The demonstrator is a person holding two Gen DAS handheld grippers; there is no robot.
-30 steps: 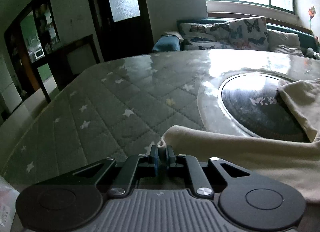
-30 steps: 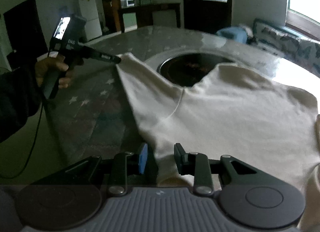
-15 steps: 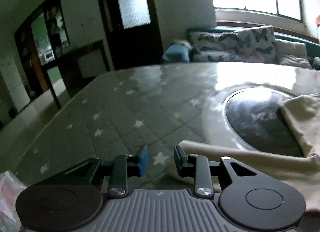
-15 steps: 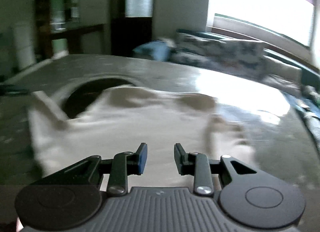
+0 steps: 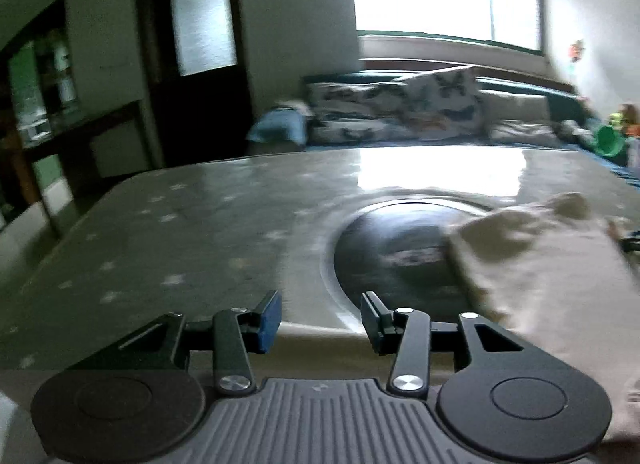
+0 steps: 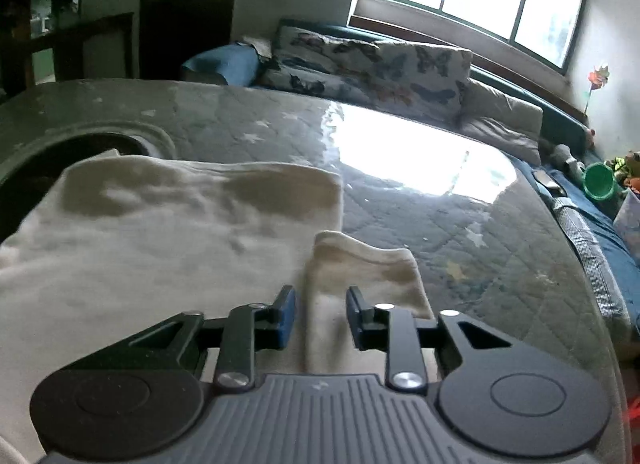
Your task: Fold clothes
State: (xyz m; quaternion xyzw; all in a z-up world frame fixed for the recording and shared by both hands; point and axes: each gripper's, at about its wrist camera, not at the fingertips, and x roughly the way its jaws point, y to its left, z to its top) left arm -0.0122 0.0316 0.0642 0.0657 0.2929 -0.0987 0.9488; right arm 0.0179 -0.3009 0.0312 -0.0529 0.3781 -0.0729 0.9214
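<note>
A cream garment (image 6: pixel 160 232) lies spread on the quilted, star-patterned table (image 6: pixel 480 248). Its short sleeve (image 6: pixel 360 264) sticks out to the right. My right gripper (image 6: pixel 321 316) hovers low over that sleeve, with sleeve cloth in the gap between its closing jaws and the pads still apart. In the left wrist view the garment (image 5: pixel 540 264) covers the right side, and a strip of its edge runs under my left gripper (image 5: pixel 320 318). The left jaws are opening and nothing is between them.
A round dark inset (image 5: pixel 392 248) sits in the middle of the table, partly under the garment. A sofa with butterfly cushions (image 6: pixel 380 64) runs along the table's far side below a bright window. A green cup (image 6: pixel 600 182) and clutter lie off the right edge.
My left gripper let go of the garment's corner, opened and drew up and away. My right gripper swung from the garment's near edge across to the sleeve on the right.
</note>
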